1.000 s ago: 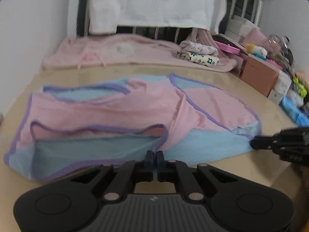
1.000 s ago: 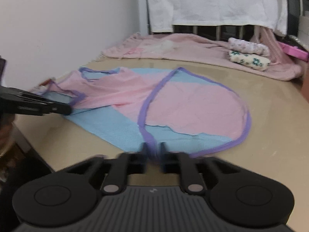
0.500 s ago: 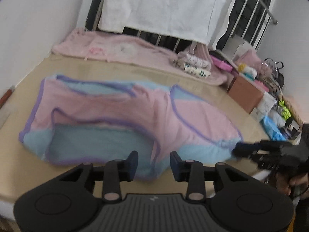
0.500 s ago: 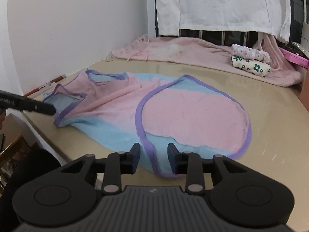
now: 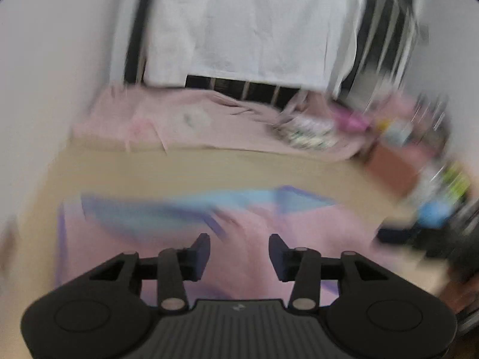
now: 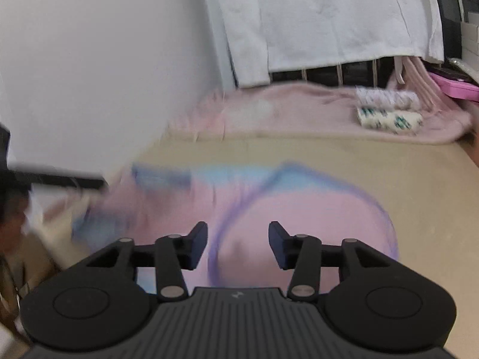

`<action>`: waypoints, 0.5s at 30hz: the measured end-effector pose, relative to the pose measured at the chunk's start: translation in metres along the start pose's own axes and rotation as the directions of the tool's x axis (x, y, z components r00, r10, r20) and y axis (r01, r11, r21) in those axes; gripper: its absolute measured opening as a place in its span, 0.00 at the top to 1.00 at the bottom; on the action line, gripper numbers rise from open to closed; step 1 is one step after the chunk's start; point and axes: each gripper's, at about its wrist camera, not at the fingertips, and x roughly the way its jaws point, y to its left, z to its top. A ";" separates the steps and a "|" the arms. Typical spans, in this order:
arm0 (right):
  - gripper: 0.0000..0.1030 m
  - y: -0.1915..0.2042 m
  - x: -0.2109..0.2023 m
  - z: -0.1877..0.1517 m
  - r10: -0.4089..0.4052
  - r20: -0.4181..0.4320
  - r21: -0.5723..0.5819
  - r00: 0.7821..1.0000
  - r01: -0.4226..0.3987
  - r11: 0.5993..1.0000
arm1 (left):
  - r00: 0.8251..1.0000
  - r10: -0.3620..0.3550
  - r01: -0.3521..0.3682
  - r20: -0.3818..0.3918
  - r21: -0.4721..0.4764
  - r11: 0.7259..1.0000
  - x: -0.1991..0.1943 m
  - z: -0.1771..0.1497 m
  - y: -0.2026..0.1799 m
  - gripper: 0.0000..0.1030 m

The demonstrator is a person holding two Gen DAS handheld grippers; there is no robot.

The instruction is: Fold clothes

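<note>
Both claws, left gripper [image 5: 239,249] and right gripper [image 6: 238,239], are opening, nothing between the jaws. The garment [image 6: 299,209] lies flat on the table [image 6: 419,173], at twelve o'clock of each.

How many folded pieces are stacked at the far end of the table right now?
2. A white speckled folded bundle lies on a green-flowered folded bundle, both on the pink blanket near its right end. Blur could hide more.

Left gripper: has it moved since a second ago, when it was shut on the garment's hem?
Yes. The left gripper has let go, its jaws are opening, and it now sits above the pink garment, whose near hem has dropped from view.
</note>
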 end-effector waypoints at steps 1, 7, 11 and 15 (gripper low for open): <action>0.56 -0.009 0.025 0.016 -0.008 -0.024 0.047 1.000 0.009 0.999 | 0.998 0.040 -0.042 -0.057 -0.033 0.999 0.026 0.010 0.005 0.66; 0.56 -0.038 0.150 0.064 -0.102 -0.180 0.222 0.978 0.141 0.965 | 0.979 -0.016 -0.046 -0.201 -0.300 0.953 0.101 0.022 0.044 0.78; 0.69 -0.042 0.181 0.066 -0.040 -0.195 0.279 0.980 0.094 0.956 | 0.985 0.002 -0.050 -0.175 -0.271 0.961 0.115 0.024 0.041 0.84; 0.91 -0.043 0.188 0.053 -0.027 -0.144 0.277 0.989 0.066 0.959 | 0.991 -0.026 -0.017 -0.134 -0.316 0.949 0.124 0.023 0.049 0.99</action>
